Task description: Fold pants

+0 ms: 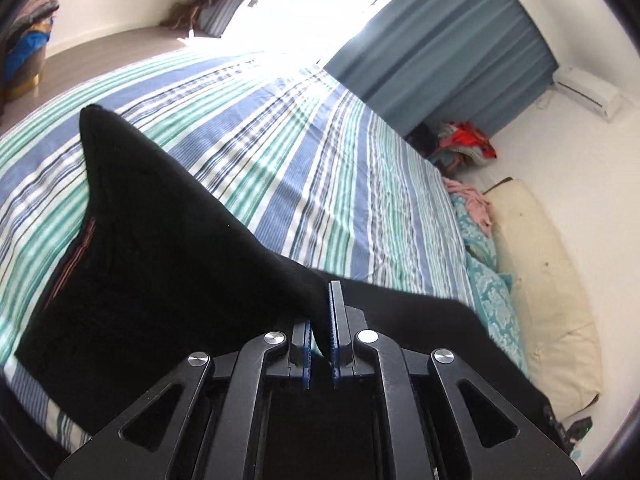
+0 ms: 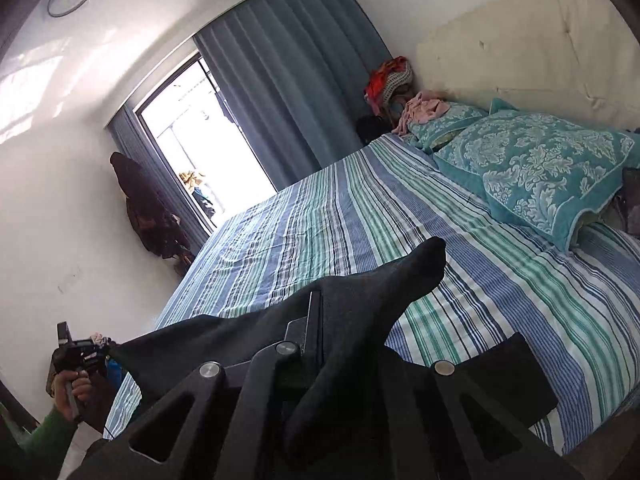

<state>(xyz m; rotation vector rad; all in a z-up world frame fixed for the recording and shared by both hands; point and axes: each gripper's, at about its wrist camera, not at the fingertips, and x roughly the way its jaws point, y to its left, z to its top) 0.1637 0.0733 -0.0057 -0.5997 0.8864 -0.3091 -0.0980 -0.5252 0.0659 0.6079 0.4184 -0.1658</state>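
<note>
The black pants are held up above the striped bed. In the left wrist view my left gripper is shut on an edge of the pants, the cloth pinched between the blue pads. In the right wrist view my right gripper is shut on the pants, which drape over its fingers and hide the right one. The cloth stretches left to the other gripper, held in a hand at the lower left.
Teal patterned pillows and pink cloth lie at the head of the bed. A cream headboard stands against the wall. Blue curtains hang by a bright window. Clothes piles sit in the corner.
</note>
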